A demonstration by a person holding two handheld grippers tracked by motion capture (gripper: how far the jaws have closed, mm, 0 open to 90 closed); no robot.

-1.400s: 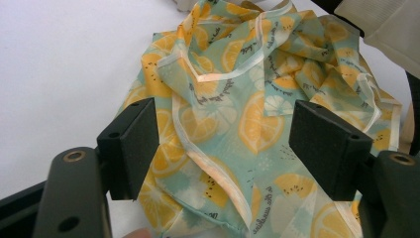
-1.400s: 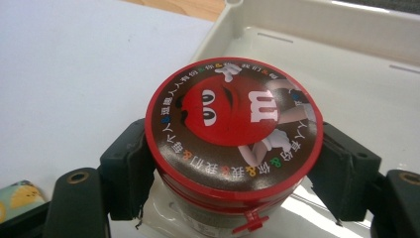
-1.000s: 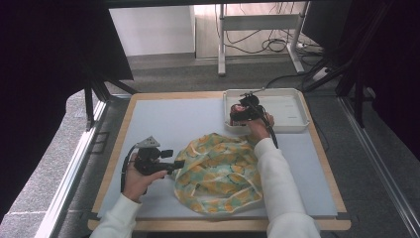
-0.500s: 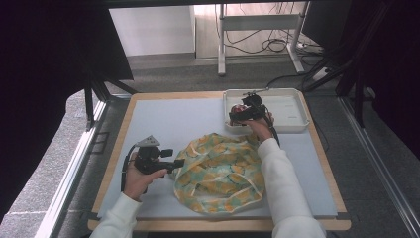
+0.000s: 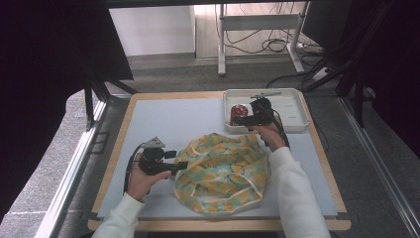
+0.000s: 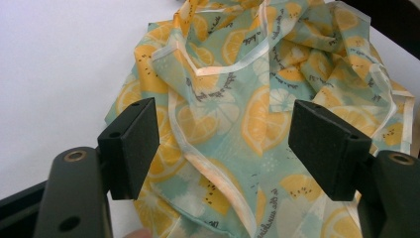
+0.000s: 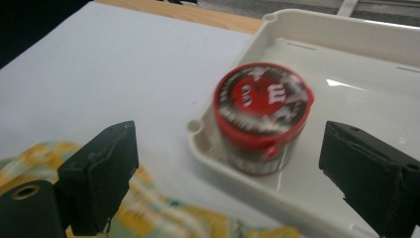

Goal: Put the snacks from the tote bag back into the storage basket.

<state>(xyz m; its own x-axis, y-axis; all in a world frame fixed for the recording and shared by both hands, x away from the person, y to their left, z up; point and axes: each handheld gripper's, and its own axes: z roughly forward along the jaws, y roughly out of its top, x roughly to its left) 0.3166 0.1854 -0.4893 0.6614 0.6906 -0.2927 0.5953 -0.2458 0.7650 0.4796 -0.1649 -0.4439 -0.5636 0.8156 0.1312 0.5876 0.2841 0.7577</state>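
A crumpled cloth (image 5: 223, 168) printed with yellow lemon slices lies at the front middle of the table. My left gripper (image 5: 181, 164) rests at the cloth's left edge. In the left gripper view its jaws (image 6: 223, 144) stand open over the cloth (image 6: 237, 99) without pinching it. A small jar with a red lid (image 5: 238, 112) stands in the near left corner of a white tray (image 5: 292, 101). My right gripper (image 5: 243, 119) hovers just right of it. Its jaws (image 7: 233, 153) have just been opening and now stand wide. The jar (image 7: 262, 109) sits ahead of them, untouched, inside the tray (image 7: 356, 44).
The table has a pale blue top (image 5: 168, 119) and a wooden rim (image 5: 114, 163). A thin stick-like item (image 5: 265, 94) lies along the tray's far edge. Black curtains hang left and right, and cables trail on the floor beyond the table.
My right gripper has pulled back from the jar toward the person and risen a little, leaving the jar standing in the tray. The left gripper and the cloth have not moved.
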